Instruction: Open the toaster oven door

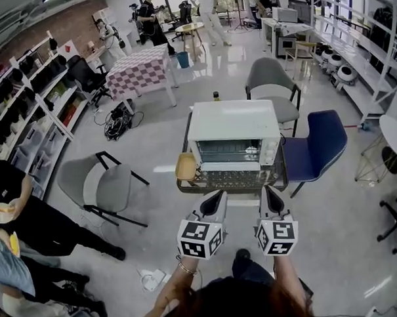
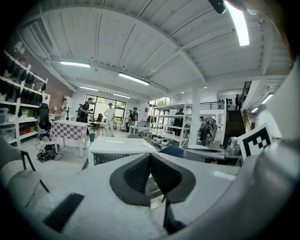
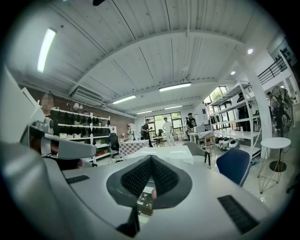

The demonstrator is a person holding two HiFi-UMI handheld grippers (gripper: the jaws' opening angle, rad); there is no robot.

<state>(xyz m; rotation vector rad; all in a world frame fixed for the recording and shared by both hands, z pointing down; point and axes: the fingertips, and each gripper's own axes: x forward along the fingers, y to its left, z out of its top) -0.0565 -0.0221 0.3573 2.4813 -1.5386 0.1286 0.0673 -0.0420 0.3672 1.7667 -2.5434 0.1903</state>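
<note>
Both grippers shut and empty, short of the oven.
Left gripper (image 1: 215,201) and right gripper (image 1: 269,198): pads pressed together, nothing between them, touching nothing. Both are held side by side, tips forward, just off the near edge of the low table (image 1: 182,184). The toaster oven (image 1: 234,132) sits mid-table with its door closed. Only the head view shows the door and wrists; the left gripper view catches the right gripper's marker cube (image 2: 255,140).
</note>
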